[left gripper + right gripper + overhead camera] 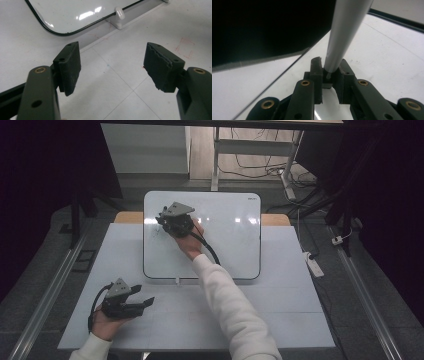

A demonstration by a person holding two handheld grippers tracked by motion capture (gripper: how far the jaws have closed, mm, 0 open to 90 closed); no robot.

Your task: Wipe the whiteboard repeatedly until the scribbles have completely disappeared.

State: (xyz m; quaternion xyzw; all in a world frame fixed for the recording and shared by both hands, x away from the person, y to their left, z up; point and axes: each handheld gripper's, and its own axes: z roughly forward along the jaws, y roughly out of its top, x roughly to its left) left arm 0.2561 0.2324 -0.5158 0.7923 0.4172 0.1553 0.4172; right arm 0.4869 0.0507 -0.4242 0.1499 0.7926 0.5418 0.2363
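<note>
A white whiteboard (230, 235) with a dark rim lies at the back middle of the table. My right gripper (161, 222) is over its left part, tips pointing left. In the right gripper view my right gripper (329, 72) is shut on a silvery grey marker (344, 32), which sticks out from the jaws over the whiteboard (387, 57). My left gripper (145, 301) rests low at the table's front left, pointing right. In its own view my left gripper (112, 67) stands open with bare table between the pads, and the whiteboard (75, 12) corner lies ahead.
The white table top (280, 310) has free room at the front and right. A small white clip (119, 13) sits at the board's near edge. On the floor at the right lies a power strip (314, 264); a desk frame (216, 160) and cables stand behind.
</note>
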